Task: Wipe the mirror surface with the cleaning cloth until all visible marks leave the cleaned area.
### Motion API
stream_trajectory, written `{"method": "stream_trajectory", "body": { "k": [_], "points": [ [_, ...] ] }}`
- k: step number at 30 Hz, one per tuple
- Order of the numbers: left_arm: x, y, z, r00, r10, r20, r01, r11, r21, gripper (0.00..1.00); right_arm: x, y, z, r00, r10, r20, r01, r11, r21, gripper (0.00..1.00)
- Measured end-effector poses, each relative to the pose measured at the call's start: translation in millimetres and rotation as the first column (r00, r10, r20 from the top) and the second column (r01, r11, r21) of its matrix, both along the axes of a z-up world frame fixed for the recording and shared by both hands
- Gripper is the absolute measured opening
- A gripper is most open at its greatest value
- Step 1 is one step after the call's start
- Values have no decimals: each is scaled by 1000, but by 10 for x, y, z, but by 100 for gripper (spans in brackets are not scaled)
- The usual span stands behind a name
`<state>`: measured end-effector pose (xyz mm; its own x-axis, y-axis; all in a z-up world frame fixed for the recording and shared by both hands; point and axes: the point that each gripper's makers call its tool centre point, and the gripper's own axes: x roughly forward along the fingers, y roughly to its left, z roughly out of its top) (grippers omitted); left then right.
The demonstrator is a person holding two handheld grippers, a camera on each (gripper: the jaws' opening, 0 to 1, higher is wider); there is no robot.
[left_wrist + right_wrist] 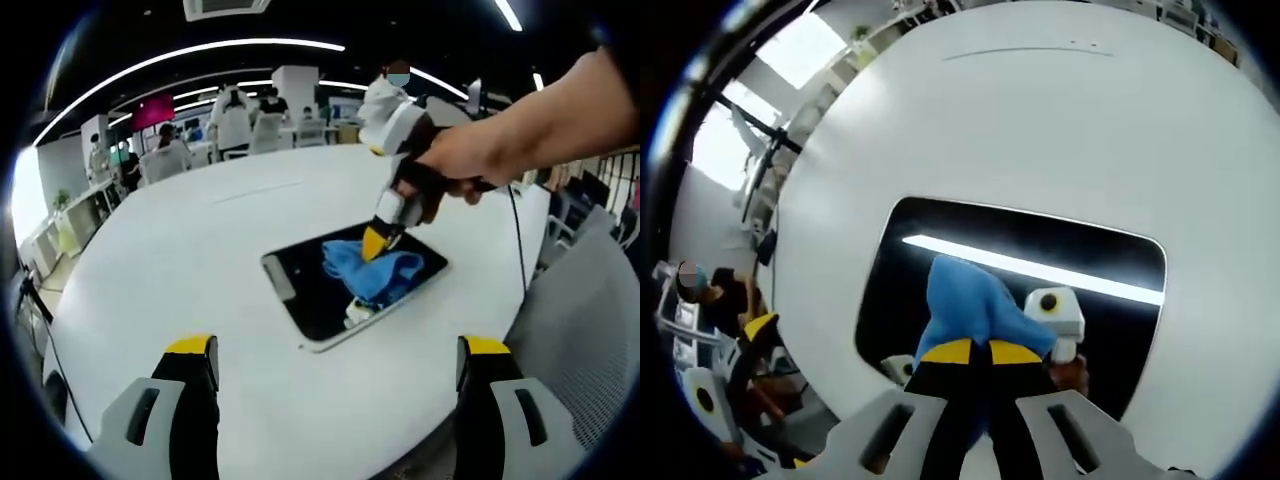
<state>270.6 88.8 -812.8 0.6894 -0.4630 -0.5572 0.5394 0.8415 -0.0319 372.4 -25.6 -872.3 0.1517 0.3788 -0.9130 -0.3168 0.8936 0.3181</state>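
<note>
A dark rectangular mirror (300, 290) with a pale rim lies flat on the round white table (200, 240). A crumpled blue cloth (380, 272) rests on the glass. A person's hand holds my right gripper (373, 243) down onto the cloth from the right. In the right gripper view the yellow-tipped jaws of my right gripper (970, 352) are shut on the blue cloth (960, 295), pressed to the mirror (940, 225), which reflects a ceiling light strip. My left gripper (338, 348) stands open near the table's front edge, short of the mirror, with nothing between its fingers.
A grey mesh chair (590, 330) stands at the table's right. Desks and people fill the office behind the table (230, 125). My left gripper's yellow tip (760, 327) shows at the table's edge. A pale patch (358, 313) on the glass may be a reflection.
</note>
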Motion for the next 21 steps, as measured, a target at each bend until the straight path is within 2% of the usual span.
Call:
{"method": "stream_trajectory", "body": {
  "k": [5,6,7,12,15,17,21],
  "points": [
    [-6,1,-8,1000,3,-7,-3,1000,-8,99,94,1,-10,1000,1,2,-1,1000,0,0],
    [-8,-3,-8,1000,1,-6,-1,1000,-6,99,137,-3,-8,1000,5,24,-5,1000,-5,0],
    [-11,-8,-9,1000,-1,-7,1,1000,-6,99,141,0,-12,1000,0,6,1,1000,-3,0],
    [-19,-19,-10,1000,-4,-9,4,1000,-5,99,260,5,-21,1000,-3,23,3,1000,-3,0],
    [-23,-29,-13,1000,-8,-11,8,1000,-6,99,258,10,3,1000,0,15,0,1000,-3,0],
    [-22,-31,-11,1000,-10,-8,10,1000,-4,99,290,3,18,999,10,37,-10,1000,-11,0],
    [-20,-32,-16,1000,-9,-9,9,1000,-6,99,341,5,29,999,2,34,-2,1000,-12,0]
  ]
}}
